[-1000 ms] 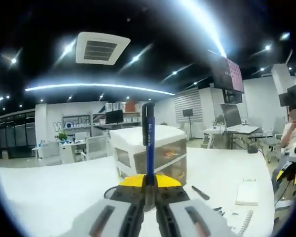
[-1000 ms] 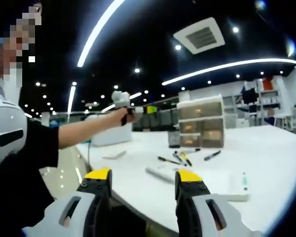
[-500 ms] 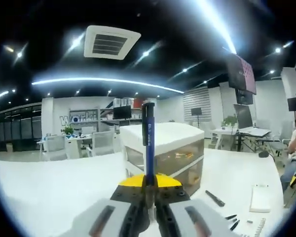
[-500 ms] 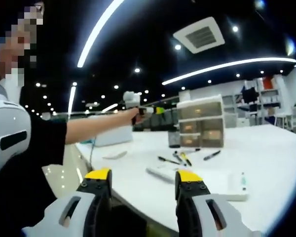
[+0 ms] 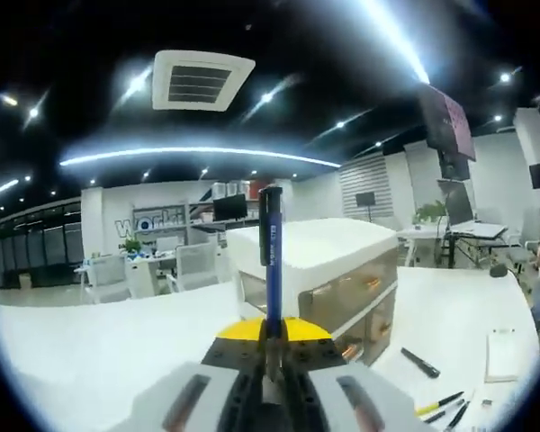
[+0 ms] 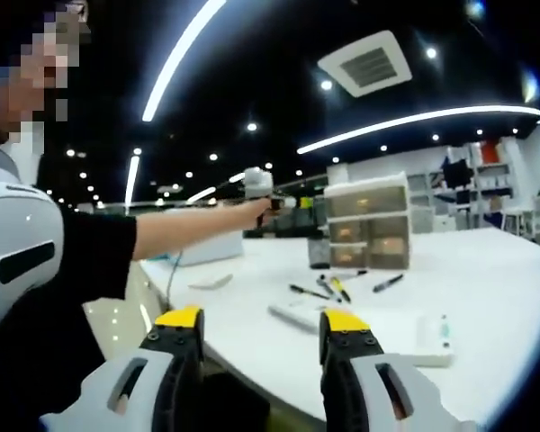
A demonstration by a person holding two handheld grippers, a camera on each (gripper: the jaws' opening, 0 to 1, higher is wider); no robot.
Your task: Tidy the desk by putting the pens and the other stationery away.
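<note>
Left hand-held gripper [image 5: 268, 355] is clamped on a blue pen [image 5: 270, 261], held upright between the jaws with most of its barrel standing free above the yellow tips. Straight ahead and near is the translucent drawer unit [image 5: 328, 283] on the white counter [image 5: 90, 351]; its drawers look shut from here. Right hand-held gripper [image 6: 261, 346] hangs with jaws apart and empty, off the near edge of the counter. Loose pens [image 6: 337, 288] and a flat white pad [image 6: 427, 337] lie well apart from it. Risks, as judged: the grip is low on the barrel, so a knock against the unit's frame could pivot or drop the pen. With no drawer visibly open, pushing forward would simply jam the tip against the front.
</note>
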